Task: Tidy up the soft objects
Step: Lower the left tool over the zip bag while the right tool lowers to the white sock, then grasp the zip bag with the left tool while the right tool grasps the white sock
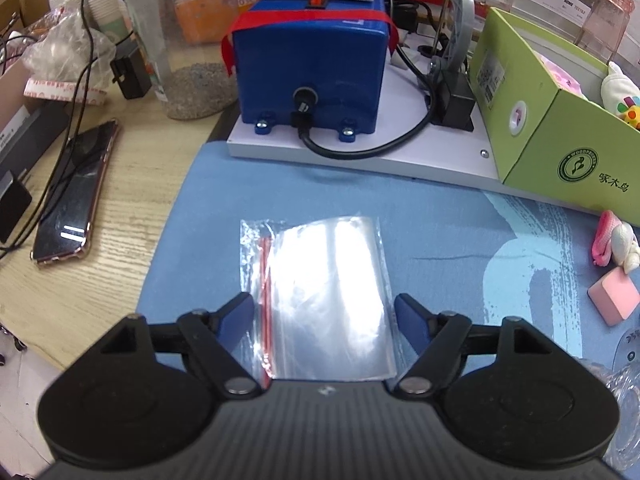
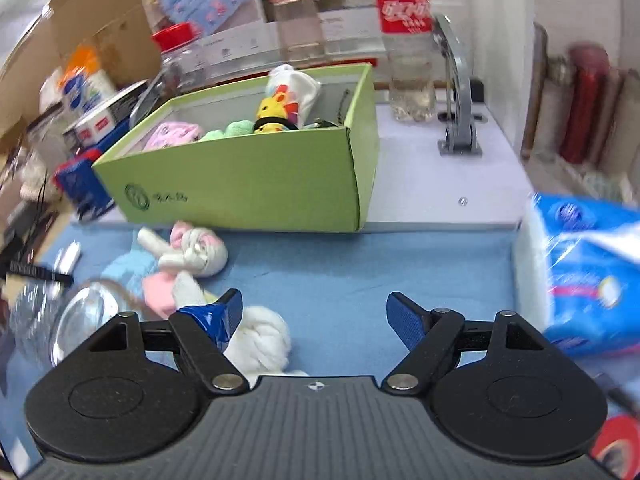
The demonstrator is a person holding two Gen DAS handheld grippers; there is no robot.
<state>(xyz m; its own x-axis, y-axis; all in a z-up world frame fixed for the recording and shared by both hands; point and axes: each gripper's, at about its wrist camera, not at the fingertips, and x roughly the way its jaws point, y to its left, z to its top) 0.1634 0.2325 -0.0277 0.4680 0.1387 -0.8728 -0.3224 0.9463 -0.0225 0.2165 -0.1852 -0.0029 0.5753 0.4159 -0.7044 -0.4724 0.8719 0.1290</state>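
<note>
A green cardboard box (image 2: pixel 248 176) stands on a white platform and holds several soft toys, among them a yellow plush (image 2: pixel 270 114); the box also shows in the left wrist view (image 1: pixel 560 140). On the blue mat lie a white-and-pink plush rabbit (image 2: pixel 192 252), a pink sponge block (image 1: pixel 614 296) and a white knotted soft toy (image 2: pixel 260 344). My right gripper (image 2: pixel 314 312) is open just above the mat, its left finger over the white toy. My left gripper (image 1: pixel 324 314) is open over a clear zip bag (image 1: pixel 320 300) with a red seal.
A blue machine (image 1: pixel 308 76) with a black cable sits on the white platform behind the mat. A phone (image 1: pixel 76 196) and cables lie on the wooden desk at left. A blue tissue pack (image 2: pixel 588 276) sits at right. A clear glass object (image 2: pixel 80 316) lies at left.
</note>
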